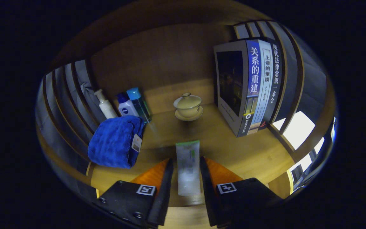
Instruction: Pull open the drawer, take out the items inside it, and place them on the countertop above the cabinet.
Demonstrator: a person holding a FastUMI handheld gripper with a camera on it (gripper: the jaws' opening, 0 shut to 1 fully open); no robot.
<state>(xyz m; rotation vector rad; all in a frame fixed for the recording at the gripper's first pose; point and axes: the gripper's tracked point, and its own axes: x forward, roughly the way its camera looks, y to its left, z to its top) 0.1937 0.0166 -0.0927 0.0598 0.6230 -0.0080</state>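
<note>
Step in hand, as judged: setting an item taken from the drawer onto the countertop (221, 140). The gripper (186, 173) has its jaws partly closed, and between them lies a white tube (188, 165); whether both fingers press it, or merely flank it, cannot be told. If the tube rests flat, the next move calls for spreading and backing off. Ahead-left: blue towel (115, 141), three bottles (124, 105). Beyond: lidded teacup (188, 106). Ahead-right: upright books (251, 86).
</note>
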